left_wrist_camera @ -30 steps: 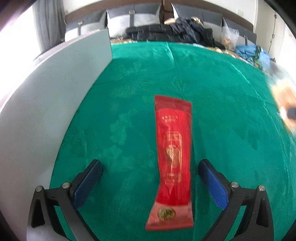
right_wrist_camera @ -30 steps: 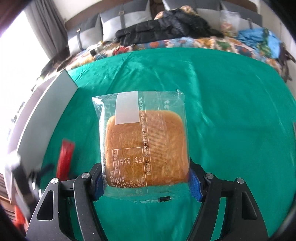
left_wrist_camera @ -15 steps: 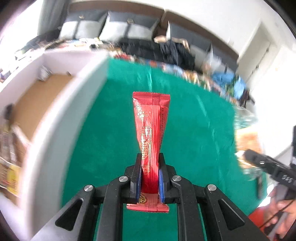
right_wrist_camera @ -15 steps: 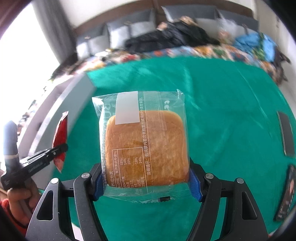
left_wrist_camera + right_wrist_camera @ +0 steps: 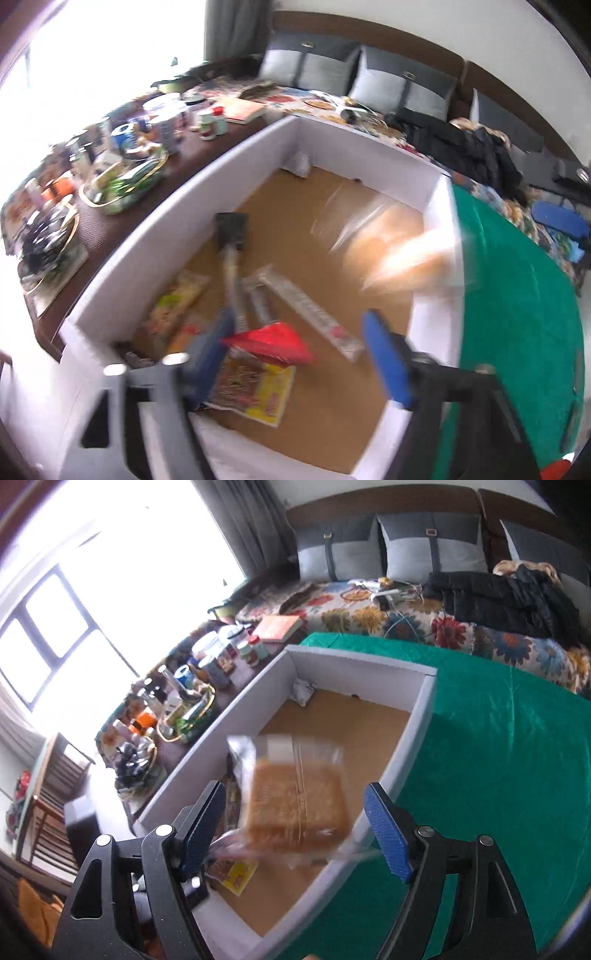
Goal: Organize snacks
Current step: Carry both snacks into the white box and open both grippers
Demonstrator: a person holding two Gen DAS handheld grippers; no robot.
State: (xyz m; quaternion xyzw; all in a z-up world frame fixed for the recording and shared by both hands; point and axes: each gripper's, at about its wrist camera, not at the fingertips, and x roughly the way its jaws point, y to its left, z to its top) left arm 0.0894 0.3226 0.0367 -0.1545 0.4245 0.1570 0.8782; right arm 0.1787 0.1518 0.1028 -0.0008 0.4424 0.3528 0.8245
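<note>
We see the red packet (image 5: 267, 341) and the bread pack (image 5: 295, 801), both blurred, over the box (image 5: 325, 162) interior, touching neither pad; our left gripper (image 5: 295, 354) and right gripper (image 5: 295, 830) are spread apart.

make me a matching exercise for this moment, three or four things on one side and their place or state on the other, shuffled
Things:
1. red foil snack packet
2. clear-wrapped square golden cake
3. yellow printed snack bag
4. green tablecloth

Places or states:
a. lies flat on the brown floor of the white cardboard box
b. blurred, between the open right gripper fingers
c. spread beside the box
d. blurred, between the open left gripper fingers

Pairs: 1-d, 2-b, 3-a, 4-c
</note>
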